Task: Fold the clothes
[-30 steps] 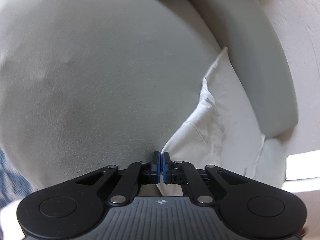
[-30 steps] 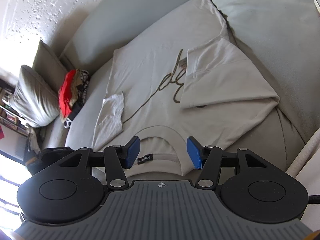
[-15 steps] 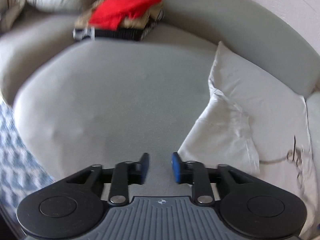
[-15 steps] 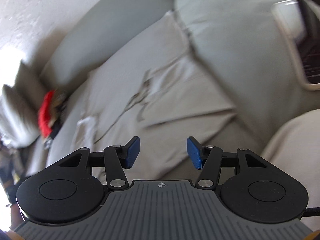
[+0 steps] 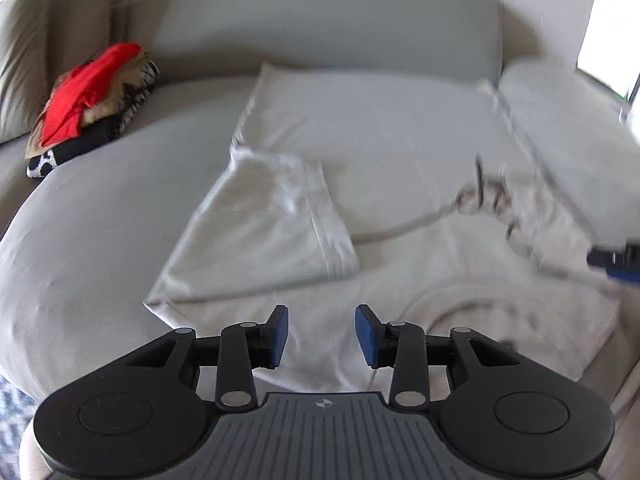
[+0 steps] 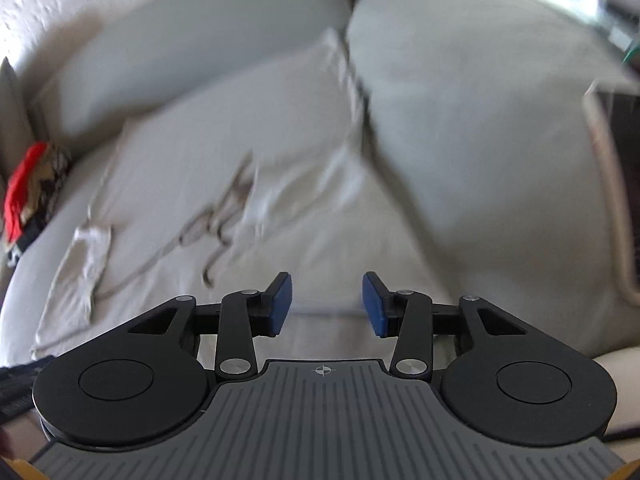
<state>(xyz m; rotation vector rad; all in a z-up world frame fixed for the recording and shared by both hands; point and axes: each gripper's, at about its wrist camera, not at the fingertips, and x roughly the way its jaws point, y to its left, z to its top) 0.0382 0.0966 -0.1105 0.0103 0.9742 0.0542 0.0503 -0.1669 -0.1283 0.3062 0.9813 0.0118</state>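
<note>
From the left wrist view, the left tool hung above the near edge of a cream T-shirt spread flat on a grey sofa. Its blue pads stood apart with only cloth below them, gripping nothing; the jaws had just been opening. The shirt's left sleeve lay folded inward over the body, its hemmed edge facing the middle of the shirt. A dark looping script ran across the chest toward the right, smeared by blur. At the far left of the seat, against a back cushion, sat a pile of clothes with a red piece on top. The tip of the right tool poked in at the right edge, too blurred to read.

From the right wrist view, the right tool hovered over the shirt's near right part, its pads moderately apart and empty; its jaws had just been narrowing. The T-shirt stretched away to the left, its right sleeve folded over the chest beside the script. The right side of the shirt met a second seat cushion. The pile of clothes showed far left.
</note>
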